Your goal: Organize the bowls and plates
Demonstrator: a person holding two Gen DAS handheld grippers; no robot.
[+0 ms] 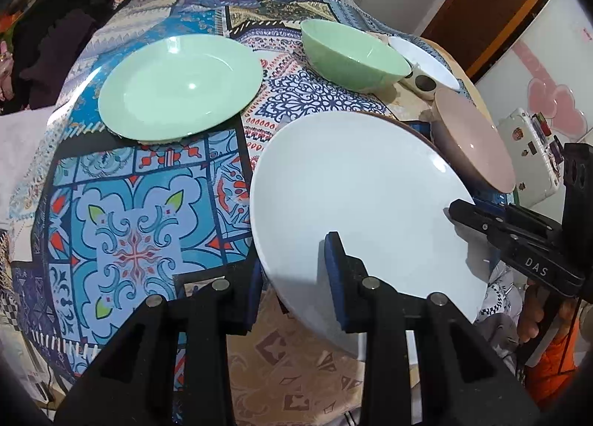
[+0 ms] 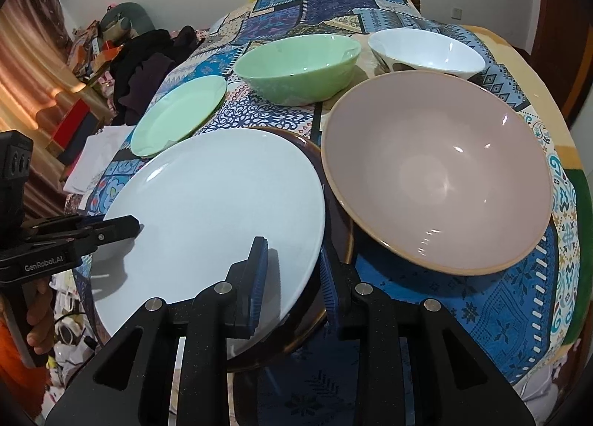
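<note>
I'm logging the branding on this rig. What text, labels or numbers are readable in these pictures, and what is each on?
"DAS": on the right gripper, white letters on its black body, seen from the left wrist.
"GenRobot.AI": on the left gripper, on its black body, seen from the right wrist.
Stickers on the white case beyond the table: too small to read.
The plates and bowls carry no text.

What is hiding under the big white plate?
A dark brown plate lies under the white plate. Only its rim shows; the rest is covered.
</note>
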